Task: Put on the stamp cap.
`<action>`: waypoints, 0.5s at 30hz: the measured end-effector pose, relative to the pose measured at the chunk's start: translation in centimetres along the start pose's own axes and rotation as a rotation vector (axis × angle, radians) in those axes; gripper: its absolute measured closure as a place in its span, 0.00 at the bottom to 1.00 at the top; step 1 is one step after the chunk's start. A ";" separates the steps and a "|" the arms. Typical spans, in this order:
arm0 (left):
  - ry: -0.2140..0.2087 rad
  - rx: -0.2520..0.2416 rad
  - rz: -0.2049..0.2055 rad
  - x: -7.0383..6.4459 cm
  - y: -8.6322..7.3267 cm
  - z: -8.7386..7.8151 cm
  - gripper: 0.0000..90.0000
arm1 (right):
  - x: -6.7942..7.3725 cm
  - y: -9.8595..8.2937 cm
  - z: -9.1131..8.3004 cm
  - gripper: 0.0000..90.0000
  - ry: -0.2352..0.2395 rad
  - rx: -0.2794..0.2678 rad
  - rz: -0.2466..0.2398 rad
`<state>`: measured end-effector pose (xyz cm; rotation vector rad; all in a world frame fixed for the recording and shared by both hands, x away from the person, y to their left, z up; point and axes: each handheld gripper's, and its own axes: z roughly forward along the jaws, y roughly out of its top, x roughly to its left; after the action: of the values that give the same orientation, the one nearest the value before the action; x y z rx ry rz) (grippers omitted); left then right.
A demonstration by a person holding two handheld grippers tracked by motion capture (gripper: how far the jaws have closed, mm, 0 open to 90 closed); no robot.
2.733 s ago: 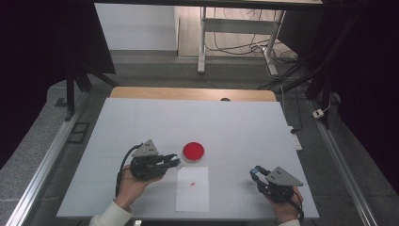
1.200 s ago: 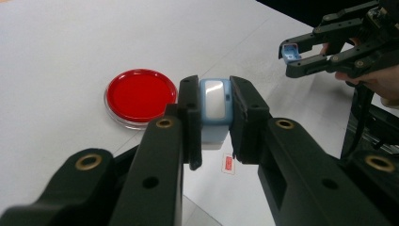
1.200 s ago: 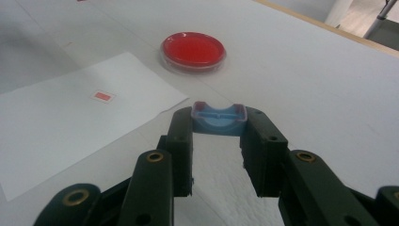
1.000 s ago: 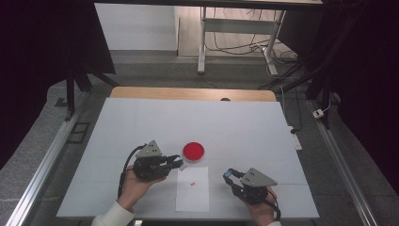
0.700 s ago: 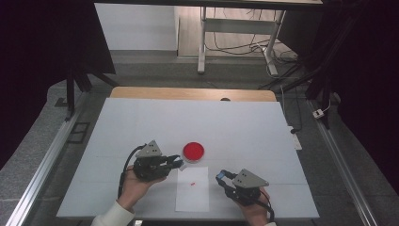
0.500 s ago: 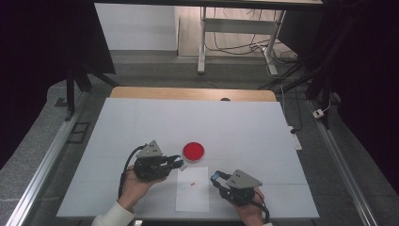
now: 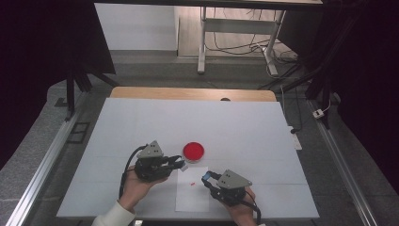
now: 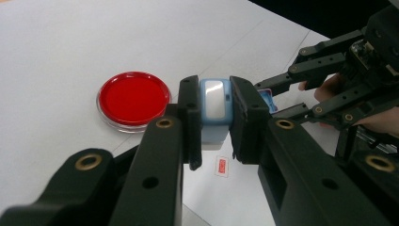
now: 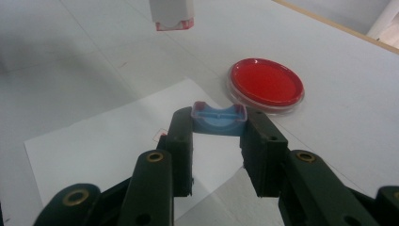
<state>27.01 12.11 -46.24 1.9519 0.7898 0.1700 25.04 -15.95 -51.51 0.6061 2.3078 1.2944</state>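
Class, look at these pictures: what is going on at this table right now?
A person at a white table works with two handheld grippers. The left gripper is shut on a small blue stamp, held above a sheet of paper that bears a small red mark. The right gripper is shut on the stamp's blue cap, near the paper's right side. A round red ink pad sits open just beyond the paper.
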 end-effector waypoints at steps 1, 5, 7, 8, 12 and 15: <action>0.000 0.000 -0.001 0.0 0.0 0.0 0.84 | 0.1 0.0 0.1 0.72 0.002 0.000 -0.001; -0.001 0.001 0.001 0.0 0.0 0.0 0.84 | 0.5 0.2 0.6 0.72 0.014 0.005 -0.013; -0.002 0.001 0.001 -0.1 0.1 0.0 0.84 | 0.8 0.3 0.9 0.72 0.016 0.007 -0.016; -0.002 0.001 0.001 -0.1 0.1 0.0 0.84 | 0.8 0.3 1.0 0.72 0.019 0.006 -0.017; -0.002 0.000 0.002 -0.1 0.1 0.0 0.84 | 1.2 0.4 1.4 0.72 0.022 0.015 -0.027; -0.003 -0.003 -0.001 -0.1 0.1 0.0 0.84 | 1.2 0.5 1.5 0.72 0.019 0.015 -0.031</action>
<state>26.95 12.04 -46.11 1.9484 0.7879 0.1676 24.93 -14.03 -51.96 0.5628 2.3352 1.2756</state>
